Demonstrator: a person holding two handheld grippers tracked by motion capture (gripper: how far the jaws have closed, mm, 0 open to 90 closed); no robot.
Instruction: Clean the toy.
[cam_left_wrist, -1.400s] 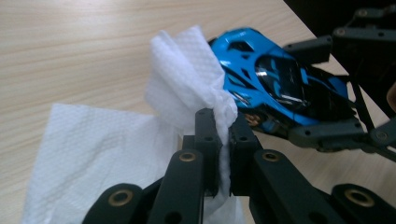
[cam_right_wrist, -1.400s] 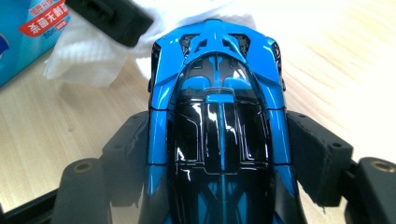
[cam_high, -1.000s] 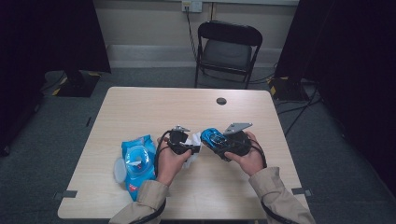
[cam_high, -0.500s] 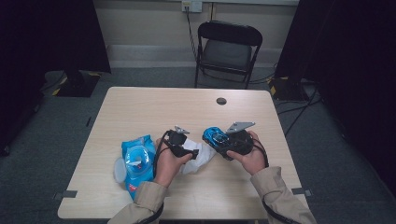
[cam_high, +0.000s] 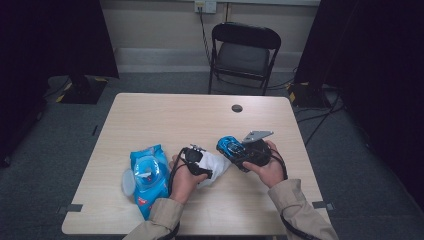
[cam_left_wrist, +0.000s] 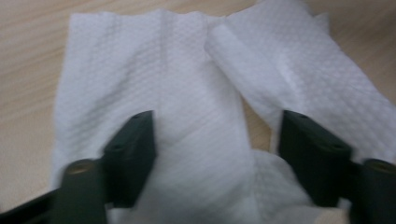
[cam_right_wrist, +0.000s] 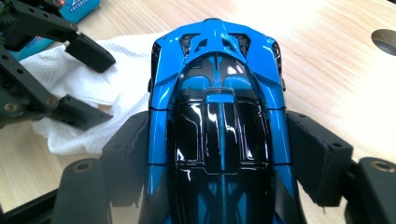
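My right gripper (cam_high: 239, 155) is shut on a glossy blue and black toy car (cam_high: 230, 146), held just above the table; its pads press both sides of the car (cam_right_wrist: 219, 93). A white paper wipe (cam_high: 214, 167) lies crumpled on the wood to the car's left. My left gripper (cam_high: 204, 169) hangs low over the wipe (cam_left_wrist: 187, 88). The left gripper (cam_left_wrist: 217, 121) is open and its jaws have just been closing a little, with the wipe lying under and between them and the pads not pressing on it. In the right gripper view the left gripper (cam_right_wrist: 108, 88) stands over the wipe (cam_right_wrist: 84, 74).
A blue pack of wipes (cam_high: 147, 175) lies at the front left of the table (cam_high: 165, 120), its round lid flipped open. A cable hole (cam_high: 237, 108) sits near the table's far edge. A black folding chair (cam_high: 245, 50) stands behind the table.
The left gripper let go of the wipe, which dropped from beside the car onto the table. The left gripper then sank towards it. The right gripper and car stayed still.
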